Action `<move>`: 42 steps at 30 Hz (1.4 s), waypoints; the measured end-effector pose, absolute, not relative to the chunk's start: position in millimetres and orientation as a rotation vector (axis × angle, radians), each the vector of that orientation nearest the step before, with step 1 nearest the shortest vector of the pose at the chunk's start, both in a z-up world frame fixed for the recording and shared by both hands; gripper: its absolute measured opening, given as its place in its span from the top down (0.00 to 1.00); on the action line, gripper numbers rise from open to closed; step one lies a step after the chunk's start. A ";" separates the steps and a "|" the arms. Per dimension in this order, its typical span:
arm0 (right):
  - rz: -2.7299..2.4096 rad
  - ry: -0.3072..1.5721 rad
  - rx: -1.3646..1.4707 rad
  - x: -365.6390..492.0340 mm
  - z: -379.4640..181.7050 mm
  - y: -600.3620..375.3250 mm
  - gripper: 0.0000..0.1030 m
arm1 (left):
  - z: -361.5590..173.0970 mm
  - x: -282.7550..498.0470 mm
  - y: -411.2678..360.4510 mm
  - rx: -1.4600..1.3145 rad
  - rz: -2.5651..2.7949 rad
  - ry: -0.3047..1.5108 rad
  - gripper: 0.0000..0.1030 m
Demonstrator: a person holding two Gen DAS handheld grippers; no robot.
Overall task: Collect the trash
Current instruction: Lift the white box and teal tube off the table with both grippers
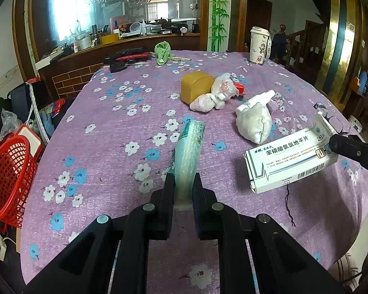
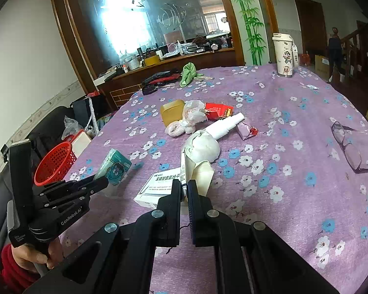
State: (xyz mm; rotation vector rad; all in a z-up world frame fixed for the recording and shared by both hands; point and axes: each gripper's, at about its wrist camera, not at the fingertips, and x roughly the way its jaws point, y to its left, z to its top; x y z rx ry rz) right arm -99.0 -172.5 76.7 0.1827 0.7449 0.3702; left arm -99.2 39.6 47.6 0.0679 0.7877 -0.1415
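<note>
My left gripper (image 1: 184,183) is shut on a teal tissue pack (image 1: 187,156), held on edge just above the purple flowered tablecloth; the same pack shows in the right wrist view (image 2: 114,167). My right gripper (image 2: 184,187) is shut on a white medicine box (image 2: 159,187), gripping its opened flap end; the box shows in the left wrist view (image 1: 289,161). Beyond lie a crumpled white wad (image 2: 203,145), a white tube (image 2: 224,125), plastic bags (image 2: 192,114), a red packet (image 2: 218,110) and a pink wrapper (image 2: 245,129).
A red mesh basket (image 1: 8,181) stands off the table's left edge. A yellow box (image 1: 196,85), green cloth (image 1: 162,52), white tumbler (image 1: 258,45), black and red tools (image 1: 127,57) and eyeglasses (image 2: 348,144) lie on the table (image 1: 98,122).
</note>
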 end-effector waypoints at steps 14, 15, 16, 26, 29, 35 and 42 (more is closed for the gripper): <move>0.398 0.734 0.161 -98.3 85.2 -158.7 0.94 | 48.3 -98.7 44.7 0.061 -0.127 0.788 0.87; 0.400 0.734 0.160 -98.0 85.4 -157.4 0.94 | 48.2 -98.8 45.4 0.060 -0.125 0.788 0.87; 0.402 0.734 0.158 -97.9 85.5 -156.0 0.94 | 48.2 -98.9 46.3 0.059 -0.121 0.789 0.87; 0.427 0.742 0.142 -93.4 86.6 -141.2 0.94 | 49.0 -102.0 55.0 0.066 -0.075 0.772 0.87; 0.436 0.743 0.134 -92.2 87.4 -136.0 0.94 | 50.2 -103.6 59.9 0.063 -0.065 0.766 0.87; 0.451 0.744 0.118 -90.2 89.7 -123.8 0.94 | 51.1 -107.1 69.4 0.049 -0.051 0.760 0.87; 0.470 0.748 0.093 -87.9 93.1 -105.8 0.94 | 53.0 -110.5 82.3 0.030 -0.037 0.752 0.87</move>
